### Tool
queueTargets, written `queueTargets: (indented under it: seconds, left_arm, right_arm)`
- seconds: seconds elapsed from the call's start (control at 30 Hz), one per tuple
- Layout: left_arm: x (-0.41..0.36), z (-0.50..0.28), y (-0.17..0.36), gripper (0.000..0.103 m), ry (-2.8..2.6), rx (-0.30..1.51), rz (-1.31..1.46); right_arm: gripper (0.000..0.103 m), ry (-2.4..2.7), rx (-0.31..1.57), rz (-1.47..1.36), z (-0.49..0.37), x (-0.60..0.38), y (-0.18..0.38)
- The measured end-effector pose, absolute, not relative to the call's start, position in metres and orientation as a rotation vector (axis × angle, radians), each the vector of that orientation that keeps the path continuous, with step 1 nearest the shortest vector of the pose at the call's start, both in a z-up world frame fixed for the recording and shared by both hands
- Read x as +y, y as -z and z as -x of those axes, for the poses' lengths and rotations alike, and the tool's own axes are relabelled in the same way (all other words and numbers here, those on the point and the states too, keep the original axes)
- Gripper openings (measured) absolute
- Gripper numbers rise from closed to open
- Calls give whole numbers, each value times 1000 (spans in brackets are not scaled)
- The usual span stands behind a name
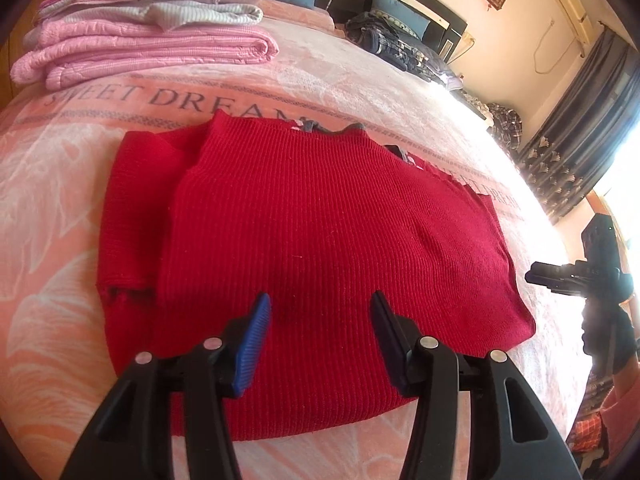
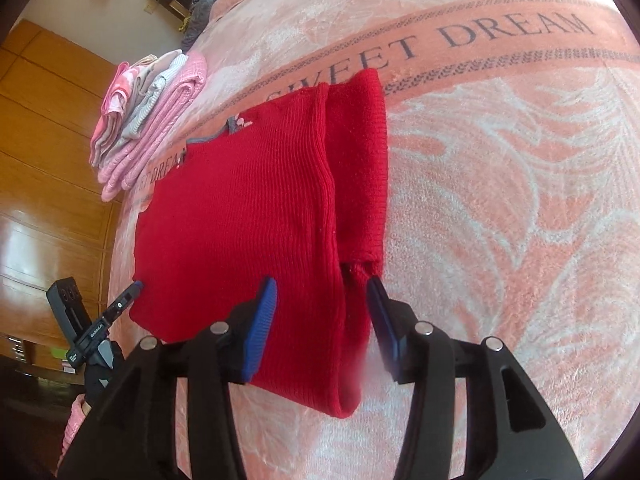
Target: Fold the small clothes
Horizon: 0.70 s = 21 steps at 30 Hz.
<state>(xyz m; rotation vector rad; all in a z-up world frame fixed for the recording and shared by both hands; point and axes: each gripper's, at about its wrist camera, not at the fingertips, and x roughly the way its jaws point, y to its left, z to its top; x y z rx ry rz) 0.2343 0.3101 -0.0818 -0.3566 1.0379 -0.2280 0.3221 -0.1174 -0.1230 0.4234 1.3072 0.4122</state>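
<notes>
Item: red knit garment (image 1: 312, 232), lying flat on the pink "SWEET DREAM" bed blanket (image 1: 60, 168), already reduced to a rough rectangle with one side layer turned in over the body, a strip of the lower layer showing along its left edge in the left wrist view. Stock: stack of folded pink and striped clothes (image 1: 136, 28) at the far left of the bed, judged finished. Left tongs (image 1: 320, 312) and right tongs (image 2: 322, 300) both stand apart and empty over the near hem; probably a final fold and stacking remain.
</notes>
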Motion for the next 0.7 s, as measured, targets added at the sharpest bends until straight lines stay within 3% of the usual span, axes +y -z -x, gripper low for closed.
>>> queueTargets:
  seconds: [0.2, 0.23, 0.3, 0.37, 0.7]
  left_arm:
    - [319, -239, 93, 52, 195, 1053, 357]
    - [320, -240, 97, 52, 191, 1062, 364]
    - [324, -241, 102, 52, 191, 1066, 392]
    - [325, -241, 102, 52, 192, 1066, 398]
    - [321, -238, 105, 53, 219, 1063, 348]
  right_arm:
    - [51, -456, 1328, -551, -321, -123, 152]
    - [48, -475, 1322, -594, -323, -123, 155]
    - [29, -495, 1331, -614, -327, -116, 161]
    - [18, -490, 1327, -574, -330, -108, 162]
    - [11, -461, 1313, -595, -327, -109, 166]
